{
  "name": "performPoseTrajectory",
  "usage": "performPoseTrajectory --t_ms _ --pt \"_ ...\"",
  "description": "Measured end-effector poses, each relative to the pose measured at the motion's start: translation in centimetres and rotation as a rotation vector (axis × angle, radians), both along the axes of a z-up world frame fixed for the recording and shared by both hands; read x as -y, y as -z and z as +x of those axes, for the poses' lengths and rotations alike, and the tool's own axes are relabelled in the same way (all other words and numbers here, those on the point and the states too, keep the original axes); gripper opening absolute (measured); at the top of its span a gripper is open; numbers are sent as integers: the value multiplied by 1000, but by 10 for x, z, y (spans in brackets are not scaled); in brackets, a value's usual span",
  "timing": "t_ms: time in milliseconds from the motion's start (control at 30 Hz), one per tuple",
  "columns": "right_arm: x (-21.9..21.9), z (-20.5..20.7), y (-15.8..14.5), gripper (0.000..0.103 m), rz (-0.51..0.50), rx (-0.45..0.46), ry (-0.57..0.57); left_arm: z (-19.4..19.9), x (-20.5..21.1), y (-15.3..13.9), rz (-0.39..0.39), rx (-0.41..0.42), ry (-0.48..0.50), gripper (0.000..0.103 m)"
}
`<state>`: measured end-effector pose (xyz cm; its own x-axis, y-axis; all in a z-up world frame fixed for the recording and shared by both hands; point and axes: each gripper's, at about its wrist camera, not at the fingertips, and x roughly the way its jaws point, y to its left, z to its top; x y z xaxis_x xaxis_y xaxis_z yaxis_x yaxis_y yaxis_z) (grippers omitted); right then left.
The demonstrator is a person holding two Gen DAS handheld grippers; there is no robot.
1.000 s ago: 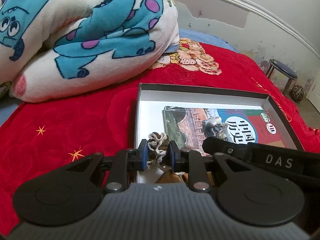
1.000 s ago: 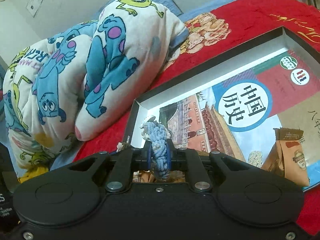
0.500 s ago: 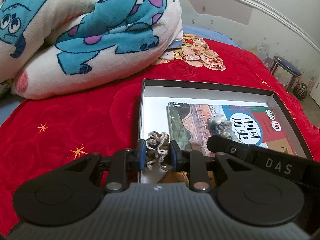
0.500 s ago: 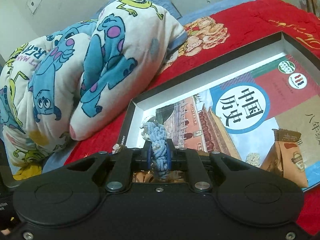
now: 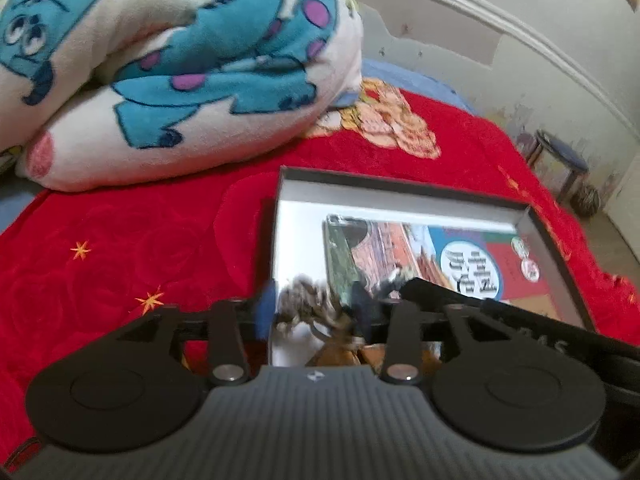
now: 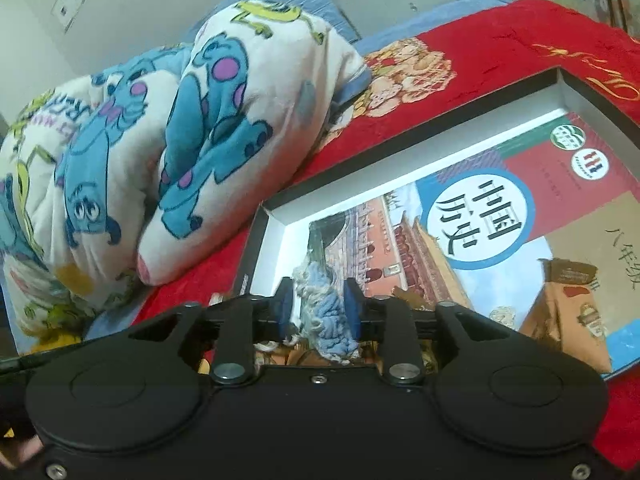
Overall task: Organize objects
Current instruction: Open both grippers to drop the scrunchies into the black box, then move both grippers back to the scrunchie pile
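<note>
My left gripper hovers over the near left corner of a shallow black box. Its jaws are opening, and a blurred beige-and-brown knitted scrunchie sits loose between the blue pads. My right gripper is over the same corner, its jaws also opening. A light blue scrunchie hangs between its pads, with a gap on the left side. A history textbook lies flat in the box. In the left wrist view the right gripper shows as a black bar at the right.
The box rests on a red blanket. A rolled cartoon-print quilt lies behind it at the left. A brown snack packet lies on the book's near right. A small stool stands by the wall.
Both grippers' pads have spread apart. The beige scrunchie and the blue scrunchie, squeezed before, now sit loose between them. The left wrist view has gone blurry.
</note>
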<state>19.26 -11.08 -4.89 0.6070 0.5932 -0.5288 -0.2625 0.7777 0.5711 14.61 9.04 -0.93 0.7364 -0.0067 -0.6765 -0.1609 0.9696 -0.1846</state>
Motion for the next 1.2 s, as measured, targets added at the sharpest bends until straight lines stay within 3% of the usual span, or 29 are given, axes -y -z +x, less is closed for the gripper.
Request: performPoseTrajectory --t_ms 67,333,800,967,1100,1200 --pt "6 -1 -5 46 31 6 10 -6 -4 -8 17 38 -20 74" --pt "15 -19 -46 59 54 114 12 -23 -15 -44 -11 144 -7 83" --pt "77 -73 -108 66 88 226 132 -69 12 -98 33 363 176 87" --pt "92 -96 -116 67 63 238 150 -82 14 -100 -2 382 267 88" --pt "98 -115 -118 67 86 236 176 -95 9 -94 -21 333 273 87" --pt "99 -126 -117 67 114 221 184 -111 13 -89 32 299 309 87"
